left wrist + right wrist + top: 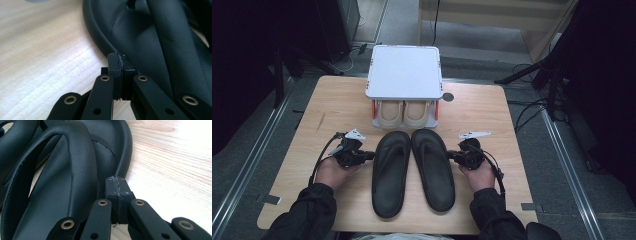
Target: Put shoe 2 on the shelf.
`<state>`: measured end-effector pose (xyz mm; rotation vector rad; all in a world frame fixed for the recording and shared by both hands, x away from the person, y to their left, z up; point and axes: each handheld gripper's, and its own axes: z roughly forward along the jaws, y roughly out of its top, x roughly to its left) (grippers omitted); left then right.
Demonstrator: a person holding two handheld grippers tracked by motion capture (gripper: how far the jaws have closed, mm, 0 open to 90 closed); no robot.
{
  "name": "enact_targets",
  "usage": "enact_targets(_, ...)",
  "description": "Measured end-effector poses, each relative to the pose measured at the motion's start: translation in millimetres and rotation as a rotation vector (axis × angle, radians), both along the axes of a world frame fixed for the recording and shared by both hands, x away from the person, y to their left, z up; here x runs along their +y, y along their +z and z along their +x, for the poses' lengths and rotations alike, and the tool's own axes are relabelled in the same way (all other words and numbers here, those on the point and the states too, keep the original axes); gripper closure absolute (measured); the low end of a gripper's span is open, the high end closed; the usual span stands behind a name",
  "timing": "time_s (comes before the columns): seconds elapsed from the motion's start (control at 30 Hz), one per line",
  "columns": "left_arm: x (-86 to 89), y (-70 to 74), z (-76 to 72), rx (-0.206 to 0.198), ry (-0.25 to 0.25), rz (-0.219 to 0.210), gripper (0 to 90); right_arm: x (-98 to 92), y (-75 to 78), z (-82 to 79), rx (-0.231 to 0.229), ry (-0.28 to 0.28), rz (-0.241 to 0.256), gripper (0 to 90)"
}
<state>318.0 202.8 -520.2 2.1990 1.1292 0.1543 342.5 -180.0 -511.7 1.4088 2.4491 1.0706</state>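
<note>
Two black flip-flops lie side by side on the wooden table, toes pointing away from me. My left gripper is shut, its tip against the outer rim of the left flip-flop. In the left gripper view the closed gripper meets the sole's edge of that flip-flop, with nothing seen between the pads. My right gripper is shut too, touching the outer rim of the right flip-flop. In the right gripper view the gripper rests at the sole's edge of the flip-flop beside its strap.
A small white-topped rack stands at the table's far edge, with a pair of beige slippers on its lower level. A dark round disc lies right of it. Bare wood flanks both flip-flops. Dark stands and cables surround the table.
</note>
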Motion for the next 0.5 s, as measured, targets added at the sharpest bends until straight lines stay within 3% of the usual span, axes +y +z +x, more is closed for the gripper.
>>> enact_targets(0.2, -0.4, 0.6, -0.7, 0.018, 0.001, -0.012, 90.0, 0.3, -0.1, -0.2, -0.001, -0.003, 0.001, 90.0)
enact_targets(0.3, -5.1, 1.6, -6.1, 0.021, -0.041, -0.001, 90.0, 0.6, -0.4, 0.1, 0.004, -0.003, 0.006, 90.0)
enact_targets(0.5, -8.7, 2.2, -8.8, 0.04, -0.06, -0.004, 90.0, 0.7, -0.5, -0.1, 0.005, -0.002, 0.007, 90.0)
